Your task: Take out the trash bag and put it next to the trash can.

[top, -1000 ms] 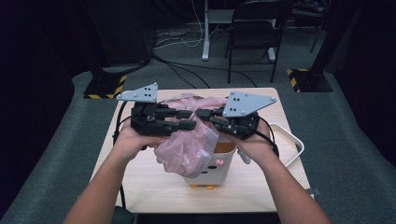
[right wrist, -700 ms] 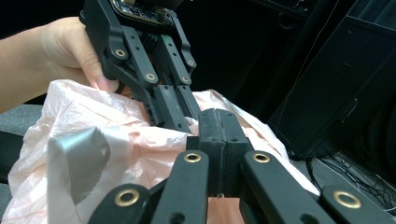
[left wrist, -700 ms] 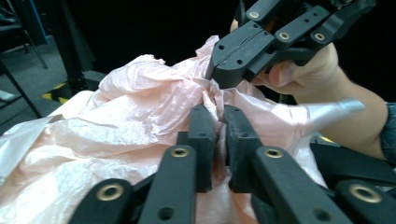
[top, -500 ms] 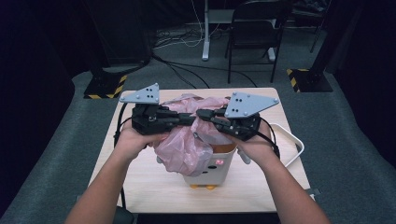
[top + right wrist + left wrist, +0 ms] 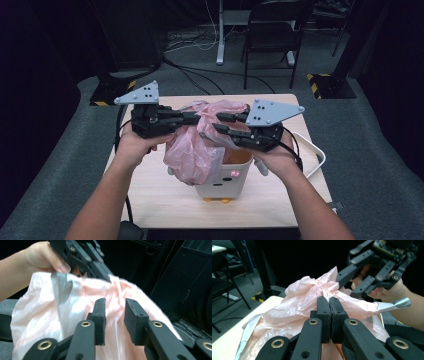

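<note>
Left gripper view is showing us clamping the crinkled, translucent pink plastic bag (image 5: pixel 299 307) between the closed jaws of our left gripper (image 5: pixel 329 305), a fold of film pinched right at the tips. The jaws have just been closing, and they are now fully clenched on the film. Our right gripper (image 5: pixel 115 305), facing the left one across the bag, has just been opening: its jaws are standing apart, released, with the bag spread just ahead of them and no film pressed by the pads.

From the high view, the bag is hanging between the two grippers and draping down over the rim of the small cream plastic bin (image 5: pixel 226 182) with orange feet, which is sitting on the pale wooden counter (image 5: pixel 150 200) below both grippers.

We are judging that the step is a regrip for opening the bag's mouth. To do it well, we are keeping the left grip firm and steady, picking a single layer of the rim opposite the left jaws, closing fully before pulling, and drawing apart gently so the thin film is not tearing.
</note>
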Motion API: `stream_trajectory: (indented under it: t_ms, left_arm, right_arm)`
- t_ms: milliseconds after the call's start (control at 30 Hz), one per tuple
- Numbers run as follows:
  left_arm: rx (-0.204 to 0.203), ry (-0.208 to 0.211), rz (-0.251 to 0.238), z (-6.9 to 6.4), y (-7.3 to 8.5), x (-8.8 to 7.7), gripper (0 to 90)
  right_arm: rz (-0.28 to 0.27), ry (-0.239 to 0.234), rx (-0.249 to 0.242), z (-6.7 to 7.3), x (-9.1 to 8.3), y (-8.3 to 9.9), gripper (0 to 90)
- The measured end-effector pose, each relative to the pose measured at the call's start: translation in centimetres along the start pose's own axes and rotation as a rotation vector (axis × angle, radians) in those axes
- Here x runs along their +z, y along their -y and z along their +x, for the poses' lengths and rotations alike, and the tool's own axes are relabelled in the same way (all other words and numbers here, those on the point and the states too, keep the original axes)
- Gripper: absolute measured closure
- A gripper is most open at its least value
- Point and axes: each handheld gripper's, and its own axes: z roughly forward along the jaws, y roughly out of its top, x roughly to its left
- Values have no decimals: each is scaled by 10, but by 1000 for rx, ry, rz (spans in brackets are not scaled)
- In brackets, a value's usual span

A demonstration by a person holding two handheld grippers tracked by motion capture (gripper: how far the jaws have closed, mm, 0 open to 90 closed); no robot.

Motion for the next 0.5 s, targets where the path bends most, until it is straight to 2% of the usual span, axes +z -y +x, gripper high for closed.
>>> stream_trajectory:
  t_ms: [300,500]
  left_arm:
    - [-4,-35,-36,6,-9,-13,883]
    - [-8,-58,-53,10,-13,-19,883]
  right_arm:
    - [-5,20,27,-2,-10,2,635]
    - [-14,15,40,-3,-18,3,589]
